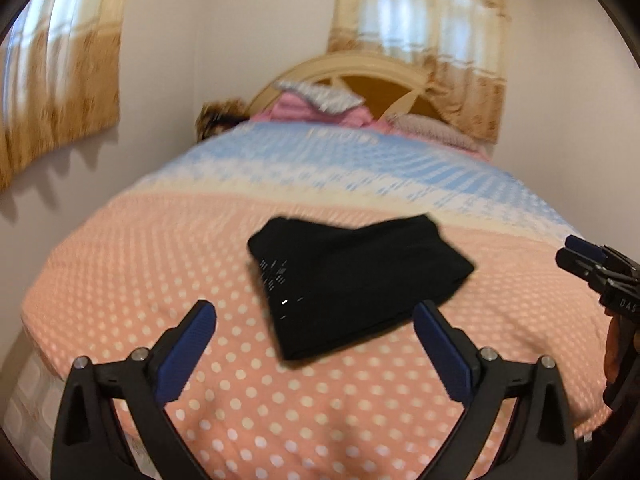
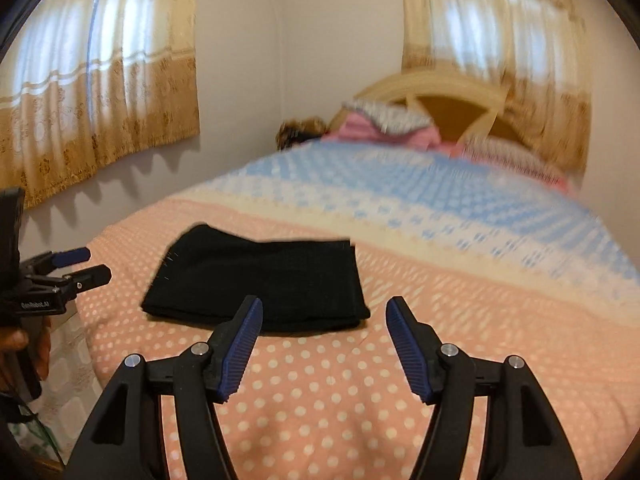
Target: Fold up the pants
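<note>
Pants: the black pants (image 1: 352,284) lay folded into a compact stack on the pink part of the bedspread, ahead of both my tools and touching neither.
Left tool: my left tool (image 1: 316,322) hovered above the bed with its jaws spread wide and nothing between them; the near corner of the pants showed in the gap beyond its blue pads (image 1: 188,356).
Right tool: my right tool (image 2: 324,320) stood partly open and empty, the pants lying ahead and to its left, past the left pad.
Surface: the bedspread (image 2: 320,400) was pink with white dots near me, then a cream band, then blue toward the head of the bed.
Room: a cream headboard (image 1: 376,80) stood against pale walls, with gold-trimmed curtains (image 2: 100,92) over two windows.
Other things: pink pillows (image 1: 296,110) and a patterned one were piled at the headboard, well apart from the pants.
Obstructions: both views were motion-blurred.
</note>
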`<state>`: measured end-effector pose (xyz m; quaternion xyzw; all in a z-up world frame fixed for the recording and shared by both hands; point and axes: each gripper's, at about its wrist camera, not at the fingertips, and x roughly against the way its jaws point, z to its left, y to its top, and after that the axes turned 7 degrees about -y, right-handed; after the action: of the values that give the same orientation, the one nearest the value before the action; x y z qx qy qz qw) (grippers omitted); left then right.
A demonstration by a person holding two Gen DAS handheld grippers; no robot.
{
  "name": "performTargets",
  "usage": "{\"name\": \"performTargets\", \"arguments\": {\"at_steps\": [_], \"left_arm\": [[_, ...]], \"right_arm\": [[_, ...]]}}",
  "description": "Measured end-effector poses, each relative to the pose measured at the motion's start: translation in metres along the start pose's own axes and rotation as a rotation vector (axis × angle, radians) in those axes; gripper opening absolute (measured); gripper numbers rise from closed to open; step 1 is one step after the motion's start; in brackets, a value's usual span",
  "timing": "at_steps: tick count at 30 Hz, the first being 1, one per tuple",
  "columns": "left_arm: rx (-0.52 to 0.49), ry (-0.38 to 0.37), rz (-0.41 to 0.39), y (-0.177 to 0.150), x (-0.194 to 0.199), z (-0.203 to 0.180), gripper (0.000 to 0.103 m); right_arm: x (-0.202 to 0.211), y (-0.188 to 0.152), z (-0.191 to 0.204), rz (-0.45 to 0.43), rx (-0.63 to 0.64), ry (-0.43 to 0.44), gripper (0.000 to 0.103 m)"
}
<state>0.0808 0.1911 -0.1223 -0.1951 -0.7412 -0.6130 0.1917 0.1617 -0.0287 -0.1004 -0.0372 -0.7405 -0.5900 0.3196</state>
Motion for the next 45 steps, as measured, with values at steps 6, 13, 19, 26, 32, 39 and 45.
{"name": "performTargets", "arguments": {"at_steps": [6, 13, 19, 26, 32, 39, 45], "left_arm": [[0.000, -0.034, -0.070, 0.005, 0.041, -0.015, 0.103], [0.011, -0.050, -0.105, 0.008, 0.057, -0.019, 0.103], [0.009, -0.047, -0.115, 0.008, 0.059, -0.020, 0.103], [-0.029, -0.031, -0.133, 0.008, 0.068, -0.032, 0.103], [-0.033, -0.032, -0.128, 0.007, 0.068, -0.036, 0.103], [-0.030, -0.033, -0.111, 0.006, 0.065, -0.038, 0.103], [-0.036, -0.024, -0.115, 0.005, 0.066, -0.040, 0.103]], "right_arm": [[0.056, 0.007, 0.008, -0.095, -0.007, -0.008, 0.072], [0.082, 0.008, 0.006, -0.140, -0.033, -0.031, 0.072], [0.093, 0.003, 0.010, -0.152, -0.031, -0.032, 0.073], [0.105, 0.003, 0.010, -0.179, -0.035, -0.023, 0.073], [0.106, 0.001, 0.007, -0.176, -0.047, -0.019, 0.073], [0.105, -0.001, 0.009, -0.167, -0.047, -0.015, 0.073], [0.105, -0.001, 0.011, -0.167, -0.046, -0.015, 0.074]]}}
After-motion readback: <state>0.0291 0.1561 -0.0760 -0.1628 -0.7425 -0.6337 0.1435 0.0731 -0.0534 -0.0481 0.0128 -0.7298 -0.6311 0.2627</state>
